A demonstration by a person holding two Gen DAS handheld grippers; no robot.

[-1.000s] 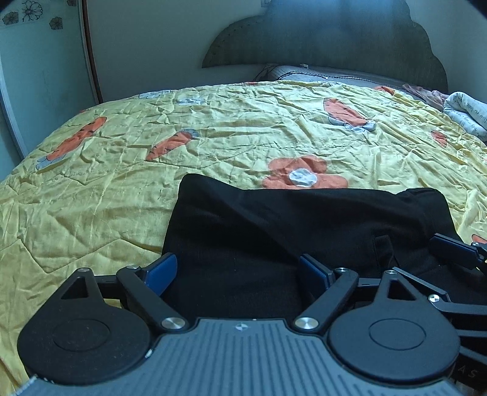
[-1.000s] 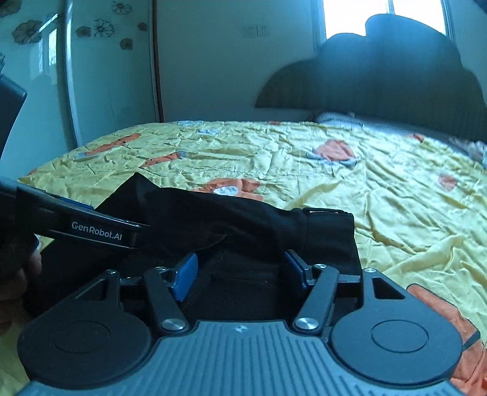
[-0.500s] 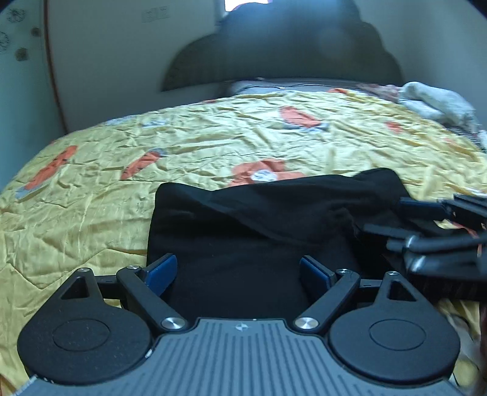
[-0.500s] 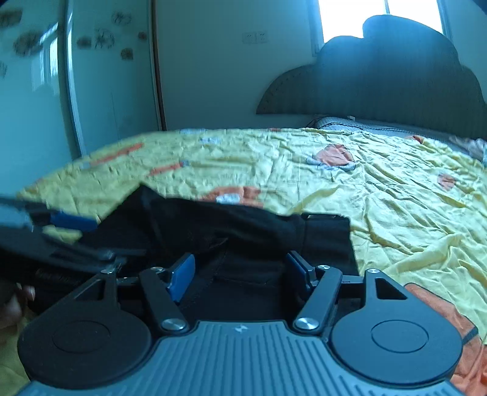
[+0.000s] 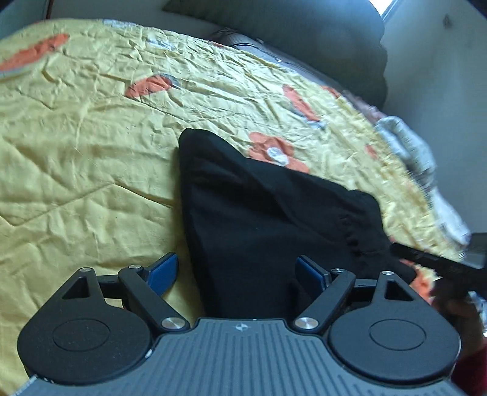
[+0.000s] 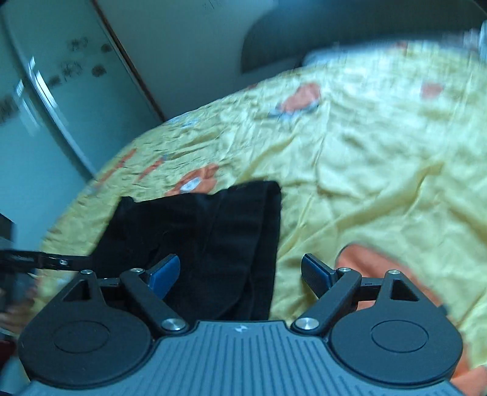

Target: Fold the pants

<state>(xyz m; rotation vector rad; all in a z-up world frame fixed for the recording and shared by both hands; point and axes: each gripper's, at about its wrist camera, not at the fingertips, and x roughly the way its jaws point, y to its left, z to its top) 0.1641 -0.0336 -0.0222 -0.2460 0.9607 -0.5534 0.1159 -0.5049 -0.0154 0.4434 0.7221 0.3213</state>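
Left wrist view: black pants (image 5: 274, 219) lie on the bedspread (image 5: 76, 158) between the released left claw (image 5: 236, 271) fingers.

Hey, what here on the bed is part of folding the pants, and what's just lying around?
Part of the job: pants, left gripper, right gripper, both open.

Lying about: white cloth at the bed's far edge, pillow by the headboard. The bedspread is only the work surface.
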